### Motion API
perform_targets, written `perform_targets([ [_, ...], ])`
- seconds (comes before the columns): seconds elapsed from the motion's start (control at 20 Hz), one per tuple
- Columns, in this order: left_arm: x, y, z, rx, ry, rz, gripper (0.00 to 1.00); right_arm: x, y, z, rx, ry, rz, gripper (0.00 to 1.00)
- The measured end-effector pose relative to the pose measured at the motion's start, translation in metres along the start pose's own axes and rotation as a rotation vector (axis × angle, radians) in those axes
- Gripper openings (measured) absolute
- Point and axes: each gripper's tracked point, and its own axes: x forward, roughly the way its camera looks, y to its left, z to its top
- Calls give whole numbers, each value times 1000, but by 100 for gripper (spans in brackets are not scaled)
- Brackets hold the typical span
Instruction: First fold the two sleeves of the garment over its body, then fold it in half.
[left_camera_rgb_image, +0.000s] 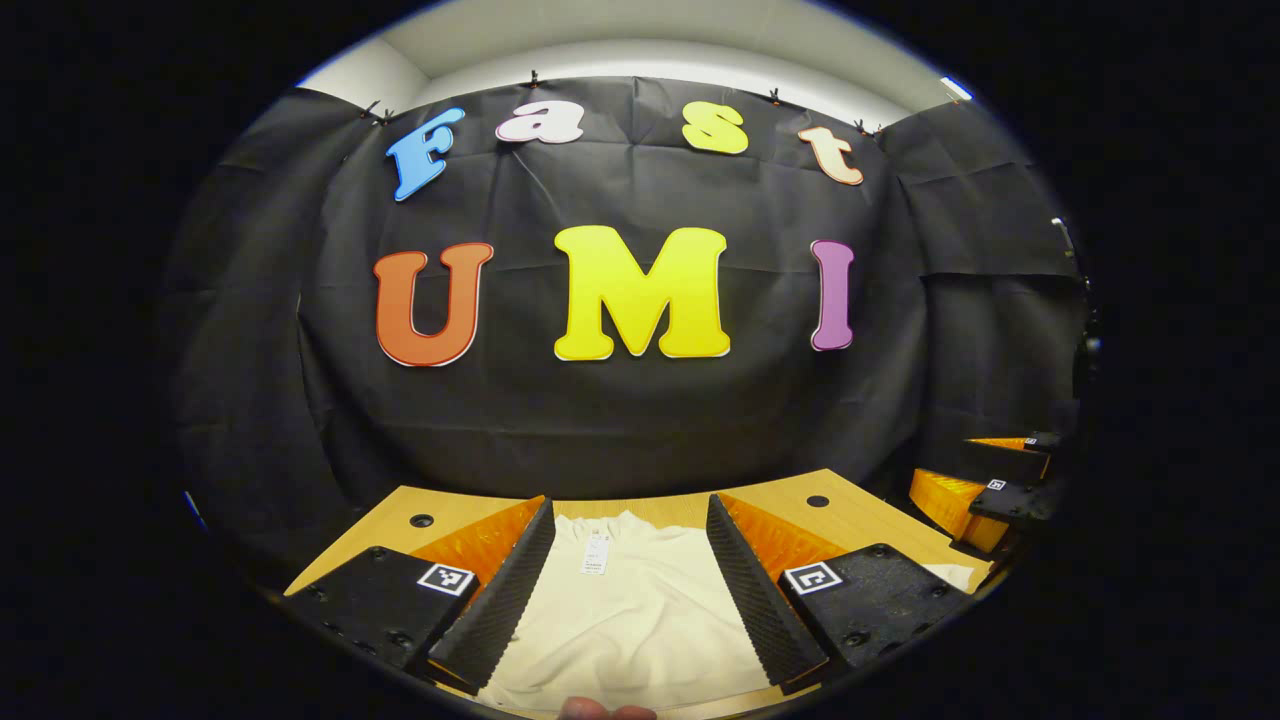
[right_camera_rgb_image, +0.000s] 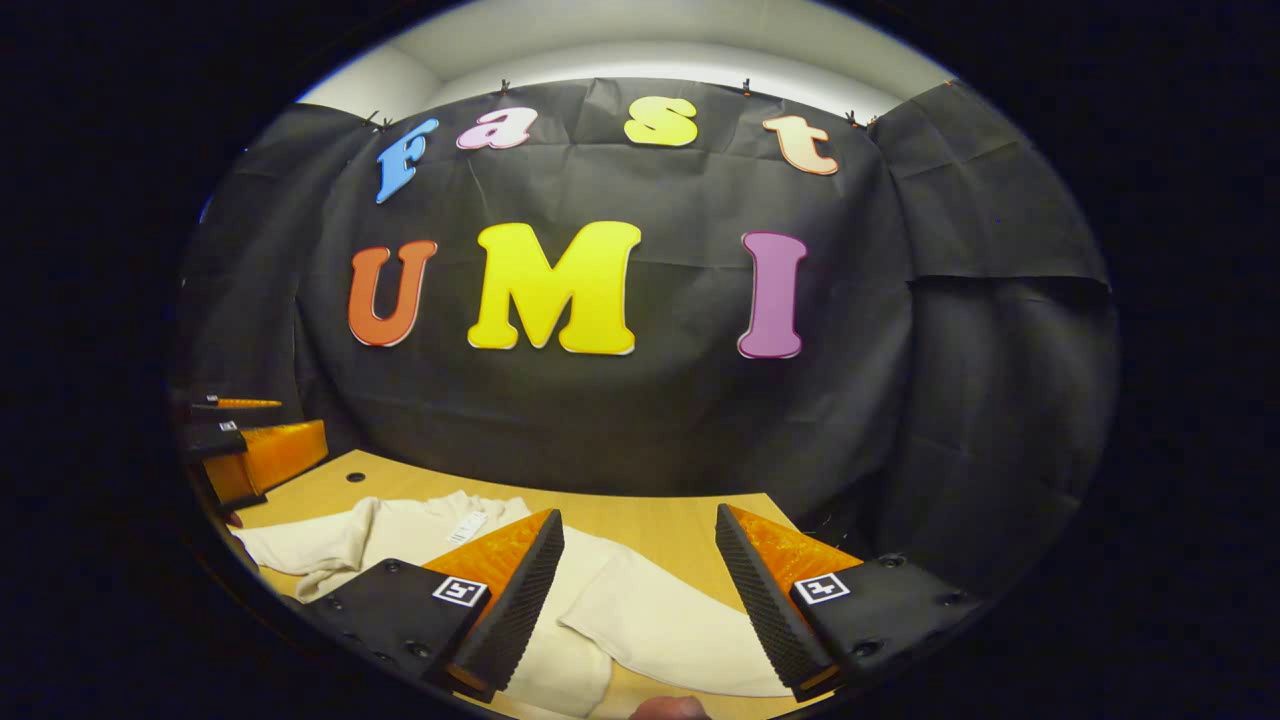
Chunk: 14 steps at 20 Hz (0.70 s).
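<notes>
The cream garment (left_camera_rgb_image: 625, 600) is lying spread on the wooden worktop (left_camera_rgb_image: 860, 515) near the booth's back wall, collar and tag (left_camera_rgb_image: 595, 553) pointing away from the person, and neither sleeve looks folded over the body yet. The left tongs (left_camera_rgb_image: 630, 590) are hovering above the garment's middle with the fingers spread wide and nothing between them. The right tongs (right_camera_rgb_image: 640, 600) are likewise standing open over the sleeve (right_camera_rgb_image: 670, 625) that is splaying out on that side, gripping nothing. The step in hand appears to be the first sleeve fold. To do it well, the right tongs should probably be pinching the sleeve near its cuff, through both layers, then lifting only slightly and carrying it flat across the chest while the left tongs are steadying the body so it is not dragging.
</notes>
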Motion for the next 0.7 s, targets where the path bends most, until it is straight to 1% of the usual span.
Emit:
perform_targets([
  [0.15,7,-12,-4,6,9,-20,96,-4,-53,-36,-25,85,-47,95],
  [0.25,10,-17,-7,7,20,-26,96,-7,-82,-65,-5,161,-53,95],
  [0.3,10,-19,-8,10,24,-29,96,-9,-94,-88,28,228,-51,95],
  [0.35,10,-22,-10,16,30,-29,96,-11,-109,-110,44,288,-64,95],
  [0.45,12,-24,-12,33,40,-29,96,-14,-136,-154,34,384,-78,95],
  [0.6,14,-26,-13,61,44,-30,96,-22,-159,-219,-1,540,-57,95],
  [0.7,13,-27,-11,78,39,-23,96,-23,-176,-250,-4,600,-56,95],
])
